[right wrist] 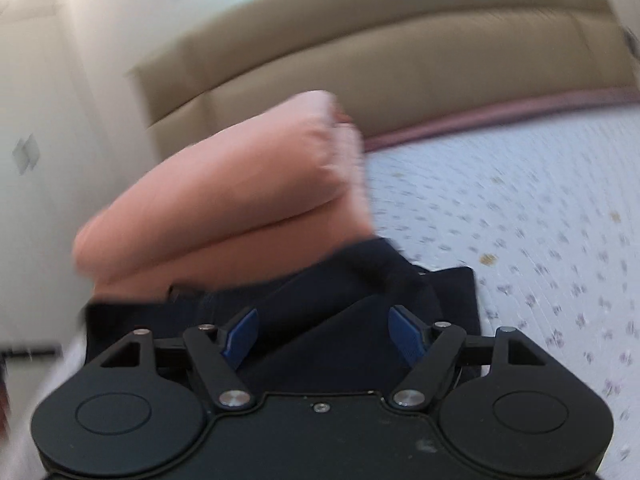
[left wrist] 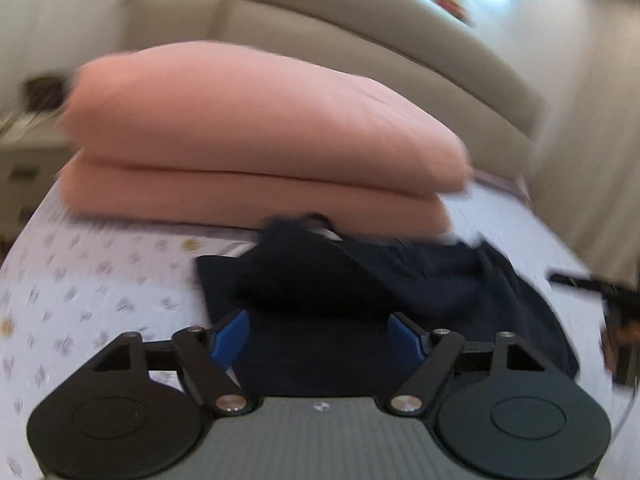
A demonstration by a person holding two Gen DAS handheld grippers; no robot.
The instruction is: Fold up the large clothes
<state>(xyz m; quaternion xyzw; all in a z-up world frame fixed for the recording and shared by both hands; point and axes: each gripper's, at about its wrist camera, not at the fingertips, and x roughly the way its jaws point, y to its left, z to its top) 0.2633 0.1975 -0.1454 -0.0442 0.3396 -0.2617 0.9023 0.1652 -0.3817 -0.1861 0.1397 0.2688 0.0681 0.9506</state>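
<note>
A dark navy garment lies partly folded on the bed, just in front of a folded pink quilt. My left gripper is open, its blue pads spread above the garment's near edge, holding nothing. In the right wrist view the same garment lies below my right gripper, which is also open and empty. The pink quilt sits behind it. Both views are blurred by motion.
The bed has a white sheet with small flowers, also on the right in the right wrist view. A beige padded headboard stands behind. A nightstand is at far left. The other gripper shows at right.
</note>
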